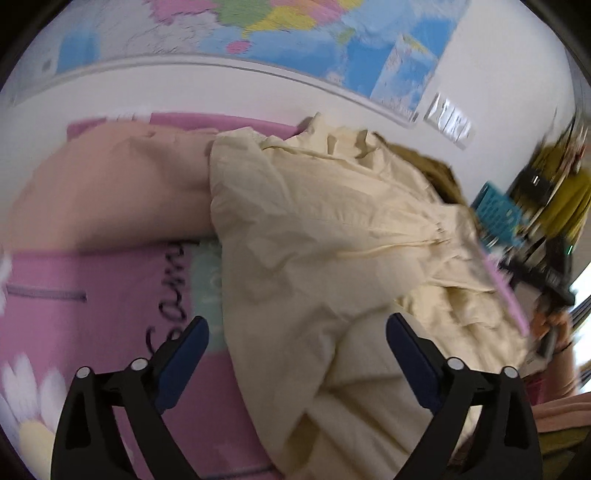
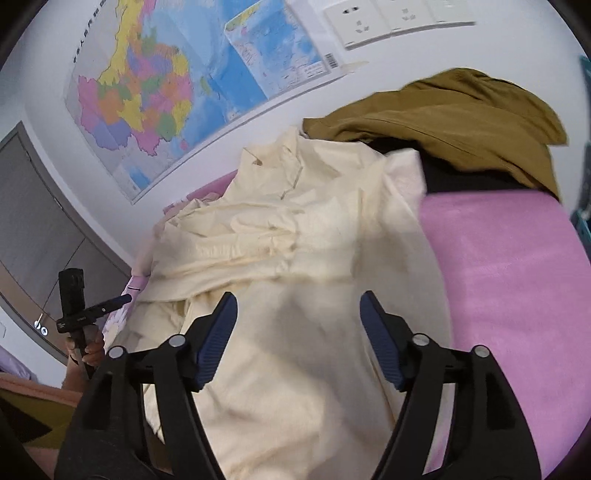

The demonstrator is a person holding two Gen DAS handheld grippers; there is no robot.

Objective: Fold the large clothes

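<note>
A white wall [image 2: 280, 122] carries a coloured map [image 2: 155, 92] at 11 o'clock in the right wrist view, with white sockets [image 2: 391, 22] at 1 o'clock. A grey door [image 2: 33, 221] stands at 9 o'clock. The bed [image 2: 509, 280] wears pink bedding (daisy-printed in the left view).

Between your left gripper [image 1: 297, 328] jaws nothing is caught; the cream garment [image 1: 332, 229] lies just beyond and under the right-hand jaw, with bare pink bedcover [image 1: 110, 295] past the left-hand one. Your right gripper [image 2: 298, 314] jaws hang clear above the same garment. Right of them is open pink cover; ahead, an olive garment [image 2: 461, 114] is heaped against the wall [image 2: 388, 74].
</note>
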